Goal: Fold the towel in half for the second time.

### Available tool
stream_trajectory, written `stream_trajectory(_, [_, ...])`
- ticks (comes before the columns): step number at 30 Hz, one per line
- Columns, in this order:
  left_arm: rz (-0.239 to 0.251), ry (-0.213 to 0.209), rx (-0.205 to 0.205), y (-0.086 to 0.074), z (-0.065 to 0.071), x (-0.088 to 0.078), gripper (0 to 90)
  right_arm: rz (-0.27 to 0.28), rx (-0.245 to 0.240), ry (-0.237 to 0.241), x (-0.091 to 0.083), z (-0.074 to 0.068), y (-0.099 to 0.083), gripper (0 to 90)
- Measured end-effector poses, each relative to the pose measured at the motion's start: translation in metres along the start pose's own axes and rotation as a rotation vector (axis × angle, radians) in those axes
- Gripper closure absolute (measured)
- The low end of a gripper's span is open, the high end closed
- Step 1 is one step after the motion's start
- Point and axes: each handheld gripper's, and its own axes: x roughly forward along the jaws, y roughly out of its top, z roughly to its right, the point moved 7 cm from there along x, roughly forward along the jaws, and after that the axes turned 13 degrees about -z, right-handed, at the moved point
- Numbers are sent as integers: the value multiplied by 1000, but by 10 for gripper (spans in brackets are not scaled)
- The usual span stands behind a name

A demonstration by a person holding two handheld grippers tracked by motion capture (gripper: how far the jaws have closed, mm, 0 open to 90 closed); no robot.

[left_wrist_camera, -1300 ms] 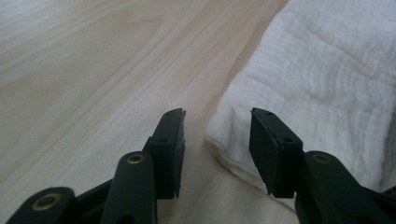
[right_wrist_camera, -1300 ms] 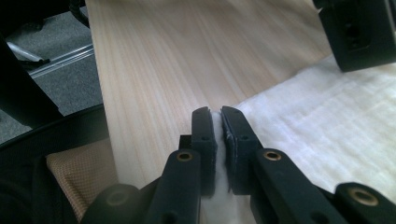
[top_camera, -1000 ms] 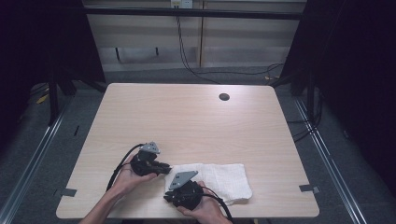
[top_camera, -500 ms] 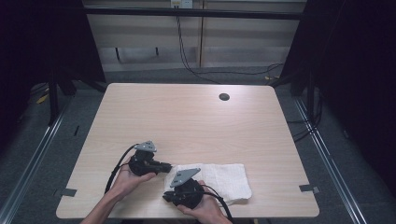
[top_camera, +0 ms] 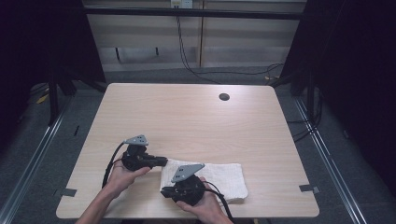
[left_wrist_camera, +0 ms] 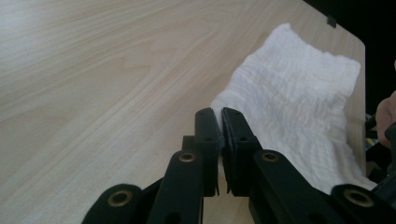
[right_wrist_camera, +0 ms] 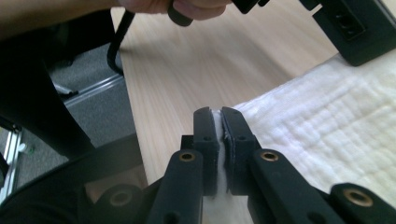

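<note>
White, ribbed, soft towel (top_camera: 219,179) lies on pale woodgrain table (top_camera: 196,121); left gripper (left_wrist_camera: 219,122) and right gripper (right_wrist_camera: 218,120) each clamp a towel corner.

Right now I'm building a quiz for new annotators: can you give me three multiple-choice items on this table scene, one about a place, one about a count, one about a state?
1. Where does the white towel lie on the table?
A. far left corner
B. near edge, towards the right
C. centre

2. How many grippers grip the towel?
A. none
B. one
C. two

3. How do the right gripper's jaws stand?
A. closed on towel cloth
B. wide open
C. closed on a cable

Answers:
1 B, the high view shows it by the near edge.
2 C, the left gripper and the right each have white cloth between their jaws.
3 A, cloth shows in the narrow gap.
</note>
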Motion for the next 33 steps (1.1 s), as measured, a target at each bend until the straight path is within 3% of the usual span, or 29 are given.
stream_trajectory(6, [11, 14, 0, 3, -4, -14, 857, 20, -10, 5, -8, -2, 14, 853])
stream_trajectory(21, [86, 54, -32, 6, -9, -52, 858, 81, -36, 37, -6, -12, 52, 854])
stream_trajectory(27, [108, 51, -71, 3, -18, -65, 858, 72, -69, 36, -5, -14, 69, 854])
stream_trajectory(33, [124, 68, -83, 1, -23, -77, 857, 83, -102, 35, -4, -19, 90, 854])
